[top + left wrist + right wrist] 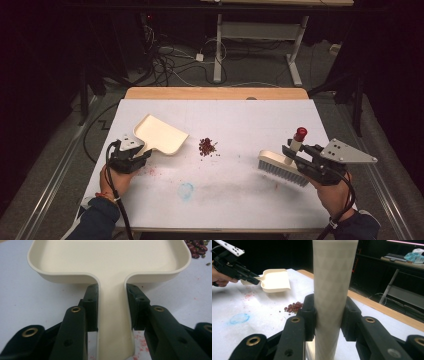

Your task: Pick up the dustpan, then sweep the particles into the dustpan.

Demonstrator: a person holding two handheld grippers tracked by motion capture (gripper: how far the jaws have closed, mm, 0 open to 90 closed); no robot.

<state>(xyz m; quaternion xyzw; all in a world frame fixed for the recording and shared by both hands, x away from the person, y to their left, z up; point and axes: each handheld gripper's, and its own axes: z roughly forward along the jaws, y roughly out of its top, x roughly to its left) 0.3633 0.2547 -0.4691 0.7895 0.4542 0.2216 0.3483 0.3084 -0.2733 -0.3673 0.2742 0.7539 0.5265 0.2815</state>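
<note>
Two sets of black tongs are at work over a white desk (235,200): the left tongs (141,154) clamp the flat handle of a cream plastic dustpan (162,134), the right tongs (294,154) grip the pale upright handle of a white-bristled brush (282,169). Between them, a small pile of dark red beans (206,146) sits unswept, so the sweeping appears not yet begun. Pink and blue smudges mark the desk; cables trail across the grey floor (250,75) in a dark room.
</note>
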